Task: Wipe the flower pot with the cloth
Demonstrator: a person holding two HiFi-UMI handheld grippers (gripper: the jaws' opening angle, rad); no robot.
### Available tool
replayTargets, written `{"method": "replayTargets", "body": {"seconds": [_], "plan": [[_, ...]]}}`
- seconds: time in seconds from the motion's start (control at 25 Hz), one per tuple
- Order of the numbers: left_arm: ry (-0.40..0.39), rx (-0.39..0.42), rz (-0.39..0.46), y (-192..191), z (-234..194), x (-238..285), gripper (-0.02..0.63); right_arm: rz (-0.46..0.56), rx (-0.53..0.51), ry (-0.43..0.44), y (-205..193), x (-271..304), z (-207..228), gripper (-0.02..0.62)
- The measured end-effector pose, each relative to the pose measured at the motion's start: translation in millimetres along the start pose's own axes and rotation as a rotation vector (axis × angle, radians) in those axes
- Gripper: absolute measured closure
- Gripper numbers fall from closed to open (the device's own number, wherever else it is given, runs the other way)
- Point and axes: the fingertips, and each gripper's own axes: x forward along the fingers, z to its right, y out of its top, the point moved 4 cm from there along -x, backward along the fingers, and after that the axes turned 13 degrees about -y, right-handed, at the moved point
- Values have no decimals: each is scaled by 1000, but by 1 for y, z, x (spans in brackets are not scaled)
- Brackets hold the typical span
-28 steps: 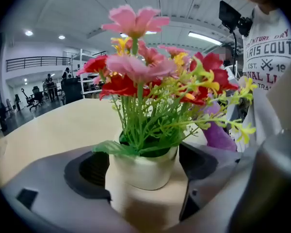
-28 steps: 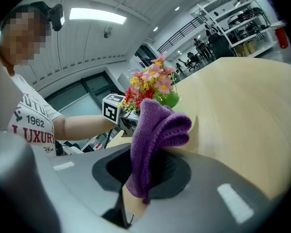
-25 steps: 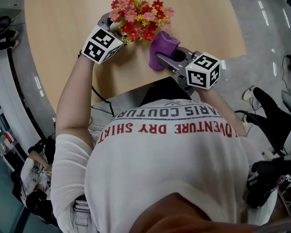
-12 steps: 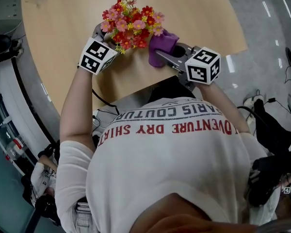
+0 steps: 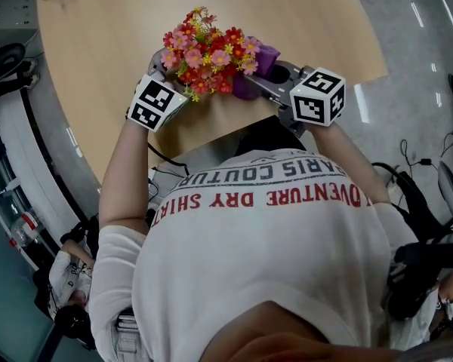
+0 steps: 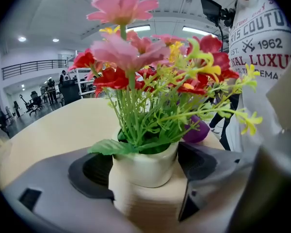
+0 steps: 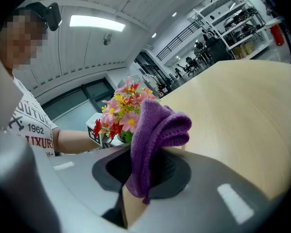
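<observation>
Flower pot (image 6: 146, 170) clasped by down-tilted left gripper (image 6: 142, 155); right gripper (image 7: 144, 174) pinches cloth (image 7: 156, 129)

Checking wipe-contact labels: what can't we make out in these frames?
1. The flower pot in the head view: hidden under the flowers.
2. Whether the cloth touches the pot: the flowers cover that spot in the head view, and the cloth itself blocks most of the pot in the right gripper view.
3. The pot's lower part: blurred in the left gripper view, so pot and table cannot be told apart there.
</observation>
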Motion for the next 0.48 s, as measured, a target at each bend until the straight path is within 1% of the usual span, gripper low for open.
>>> {"method": "replayTargets", "body": {"seconds": [0.24,0.48], "plan": [[6,-7,5,-5,13,-1,179,4,-18,-3,7,0,3,531],[1,-5,13,-9,25,-4,179,-35,-26,-11,1,5,3,531]]}}
